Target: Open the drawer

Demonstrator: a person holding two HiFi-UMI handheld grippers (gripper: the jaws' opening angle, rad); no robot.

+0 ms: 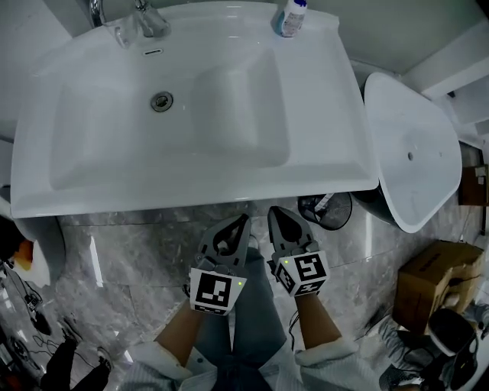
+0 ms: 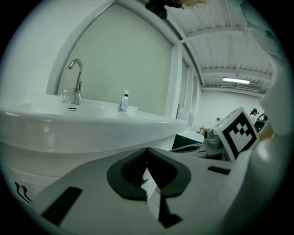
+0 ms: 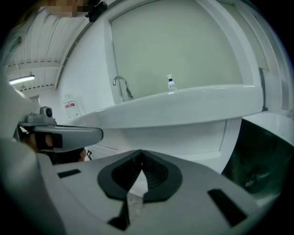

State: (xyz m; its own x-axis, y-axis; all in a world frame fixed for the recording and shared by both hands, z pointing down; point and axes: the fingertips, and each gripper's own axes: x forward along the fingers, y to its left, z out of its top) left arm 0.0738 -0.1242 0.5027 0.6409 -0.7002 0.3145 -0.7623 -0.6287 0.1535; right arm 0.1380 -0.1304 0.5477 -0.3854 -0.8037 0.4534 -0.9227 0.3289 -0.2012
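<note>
One white cabinet front point(image 3: 183, 137) sits right under the sink point(image 1: 153, 191), in the middle of the right gripper view. A drawer may be there, but I cannot tell its edges or its handle. In the head view the sink covers it.

Below the sink's front edge, low in the middle of the head view, the left gripper point(image 1: 243, 221) and the right gripper point(image 1: 273, 213) are side by side. Both are clenched tight with nothing in them. Each has a cube with black and white squares, but no words.

Under them is a grey stone floor point(image 1: 130, 260). At the top of the frame are a tap point(image 1: 145, 19) and a small bottle point(image 1: 290, 17) with a blue label, its writing too small to read. At the right are a black bin point(image 1: 325, 210) and a brown box point(image 1: 443, 282).

A small red and white sign point(image 3: 70, 106) is on the wall at the left of the right gripper view, also too small to read.
</note>
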